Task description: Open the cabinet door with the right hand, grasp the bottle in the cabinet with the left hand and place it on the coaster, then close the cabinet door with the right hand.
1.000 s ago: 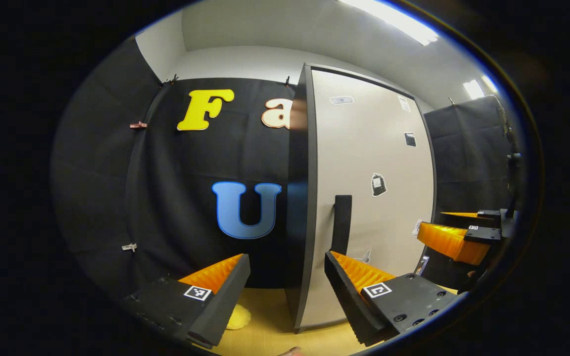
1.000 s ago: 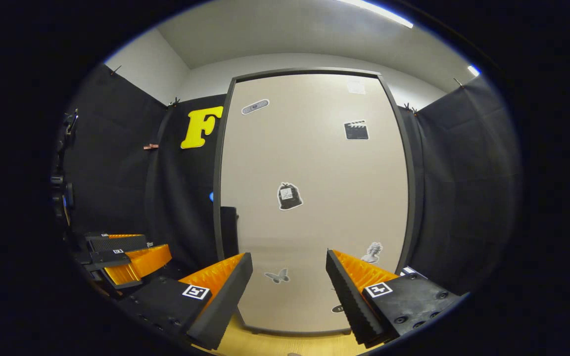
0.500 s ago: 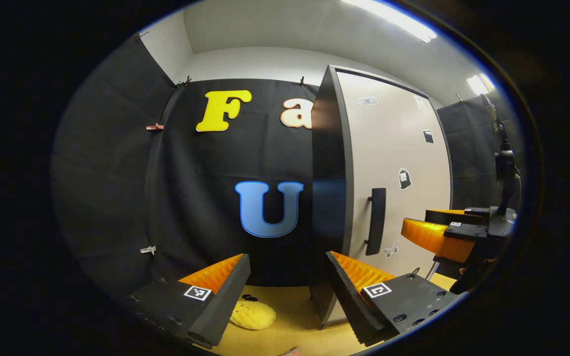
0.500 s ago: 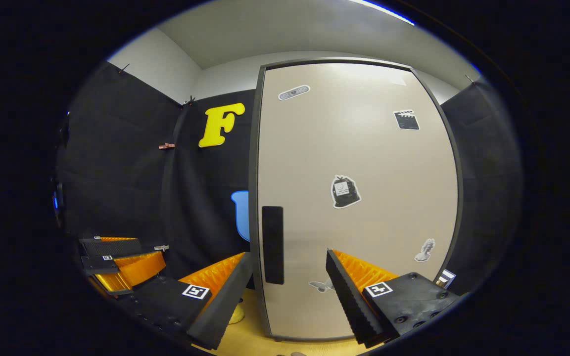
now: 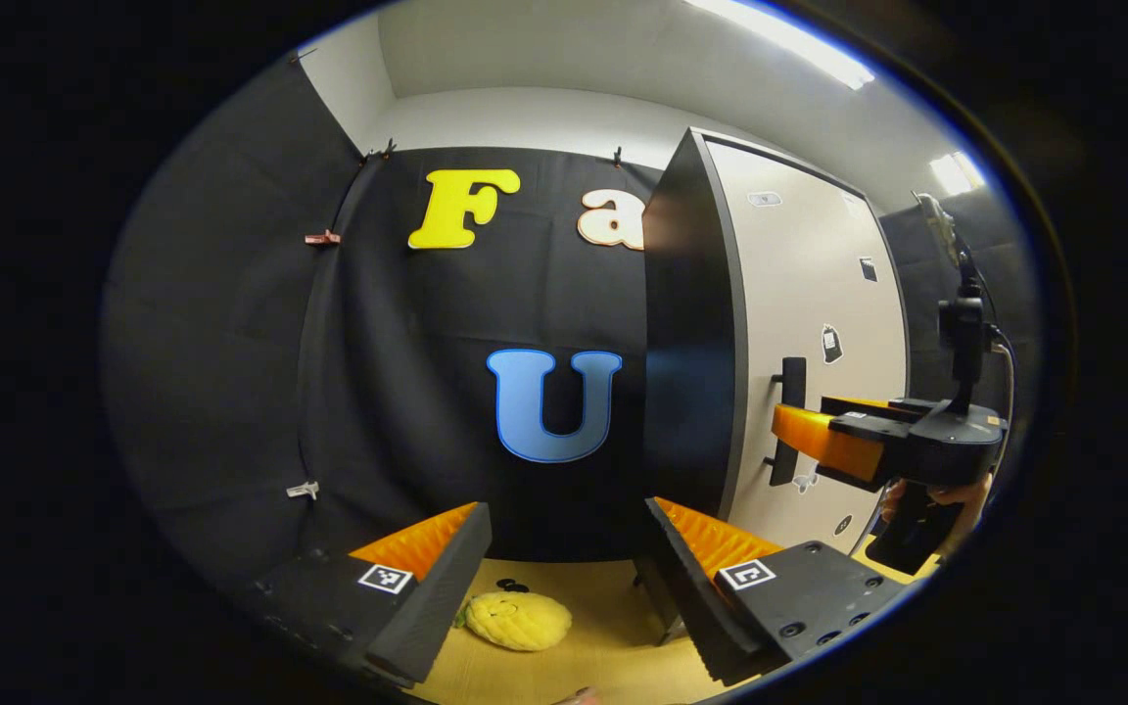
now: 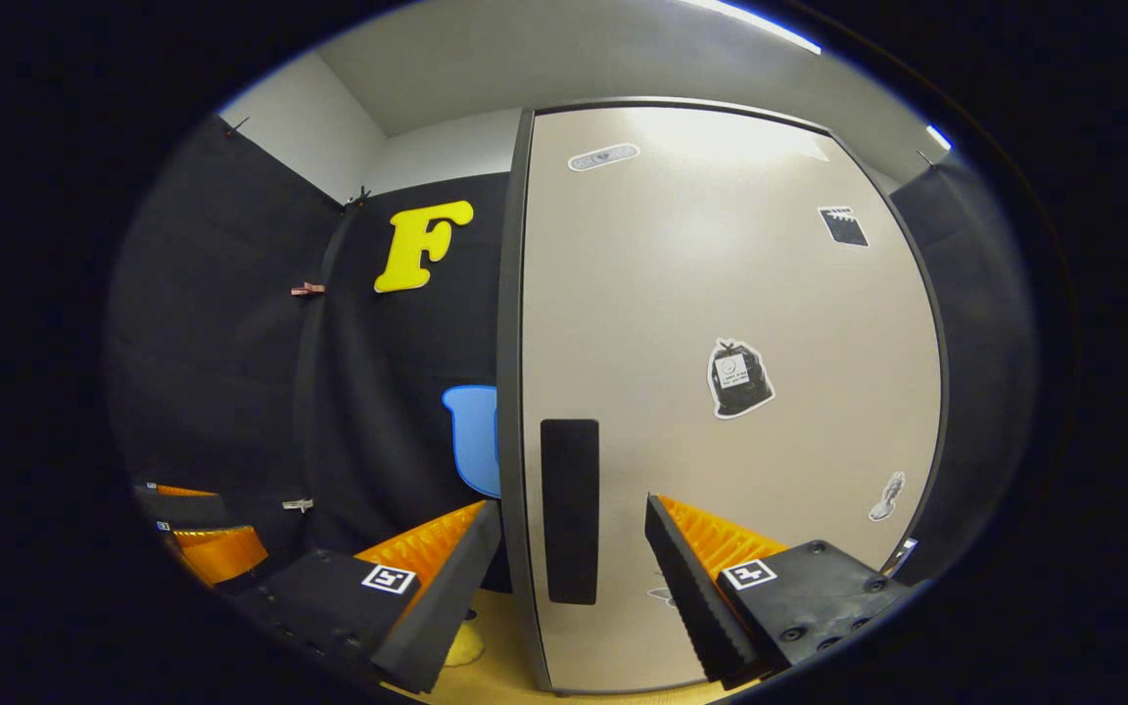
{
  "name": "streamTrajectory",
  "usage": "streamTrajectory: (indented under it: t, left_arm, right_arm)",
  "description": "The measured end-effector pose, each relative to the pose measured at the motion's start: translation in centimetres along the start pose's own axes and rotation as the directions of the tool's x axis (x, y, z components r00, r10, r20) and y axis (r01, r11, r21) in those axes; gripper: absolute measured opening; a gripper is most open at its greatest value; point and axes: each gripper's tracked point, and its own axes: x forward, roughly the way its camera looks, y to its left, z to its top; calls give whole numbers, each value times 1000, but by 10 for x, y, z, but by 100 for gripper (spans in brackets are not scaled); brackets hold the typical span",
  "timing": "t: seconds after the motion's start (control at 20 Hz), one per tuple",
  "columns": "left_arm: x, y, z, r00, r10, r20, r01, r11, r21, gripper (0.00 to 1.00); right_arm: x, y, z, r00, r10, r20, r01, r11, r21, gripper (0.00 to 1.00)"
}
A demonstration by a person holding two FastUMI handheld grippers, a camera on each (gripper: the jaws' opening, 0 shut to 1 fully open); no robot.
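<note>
Right gripper view: parted fingers (image 6: 564, 587) (empty) before door handle (image 6: 569, 509).

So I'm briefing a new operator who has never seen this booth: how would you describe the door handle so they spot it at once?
Find the tall pale cabinet door standing on the wooden table against the black cloth wall. Near its left edge, low down, is the handle: a dark upright bar. Unlike the small flat stickers scattered over the door, it is long, plain and stands off the surface.
</note>
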Motion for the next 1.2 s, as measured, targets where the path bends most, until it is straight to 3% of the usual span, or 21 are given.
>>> streamTrajectory:
  t: [0.35,0.45,0.5,0.6,0.65,0.7,0.75,0.9,1.0,1.1,1.2]
  left_arm:
    - [4,19,-8,1000,-11,-13,11,1000,-12,98]
    - [3,19,-9,1000,-19,-11,19,1000,-18,98]
    - [2,21,-11,1000,-21,-13,21,1000,-24,98]
    - [0,28,-15,1000,-12,-24,11,1000,-28,98]
    - [-1,31,-16,1000,-2,-29,1,1000,-26,98]
    - [-2,35,-18,1000,7,-31,-7,1000,-23,98]
    - [-3,37,-17,999,14,-32,-15,1000,-23,98]
    - [-6,40,-19,999,31,-36,-32,999,-25,98]
    - [-8,39,-19,999,30,-40,-31,999,-28,98]
    - [-9,38,-19,999,27,-38,-28,999,-26,98]
    - [-9,35,-16,999,20,-34,-21,999,-31,98]
  right_arm:
    - [16,5,-14,998,-63,-21,62,997,-37,84]
    - [21,-1,-17,994,-108,-20,106,992,-61,60]
    - [20,1,-18,994,-109,-22,107,992,-64,55]
    - [23,-5,-18,989,-146,-26,144,987,-67,55]
    - [27,-6,-21,989,-149,-21,148,988,-54,51]
    - [24,-5,-21,988,-153,-23,152,987,-47,40]
    - [24,-8,-20,985,-172,-17,171,983,-60,40]
    - [26,-7,-22,987,-162,-17,160,985,-64,25]
    - [23,-6,-22,990,-138,-31,135,988,-72,24]
    - [21,-5,-22,992,-120,-38,118,991,-70,13]
    - [19,-6,-22,994,-95,-45,92,993,-68,13]
